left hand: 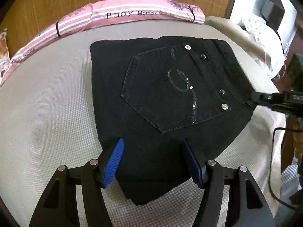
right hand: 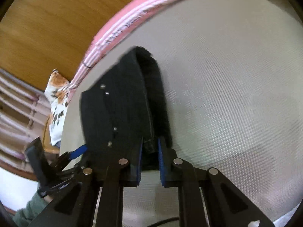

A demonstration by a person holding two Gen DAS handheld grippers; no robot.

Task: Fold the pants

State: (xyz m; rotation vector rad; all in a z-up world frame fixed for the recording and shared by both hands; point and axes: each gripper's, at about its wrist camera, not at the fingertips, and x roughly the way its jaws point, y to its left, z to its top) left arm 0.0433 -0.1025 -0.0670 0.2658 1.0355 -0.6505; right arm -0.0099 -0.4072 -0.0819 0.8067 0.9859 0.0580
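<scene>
Black pants (left hand: 170, 87) lie folded on a grey textured mattress (left hand: 47, 113), back pocket with sequins and studs facing up. In the left wrist view my left gripper (left hand: 152, 143) stands open over the near corner of the pants, its blue pads (left hand: 113, 162) wide apart and not pressing the cloth. My right gripper (left hand: 265, 98) comes in from the right edge at the waistband. In the right wrist view the right gripper (right hand: 150, 145) is shut on the thick folded edge of the pants (right hand: 117, 98), black cloth pinched between its pads. The left gripper (right hand: 75, 153) shows at lower left.
A pink striped bolster (left hand: 113, 17) printed "Baby" lies along the wooden headboard (left hand: 56, 0) behind the pants. The mattress edge (left hand: 261, 83) drops off at the right, where a black cable (left hand: 272, 151) hangs. A patterned cushion (right hand: 58, 98) sits at the far left.
</scene>
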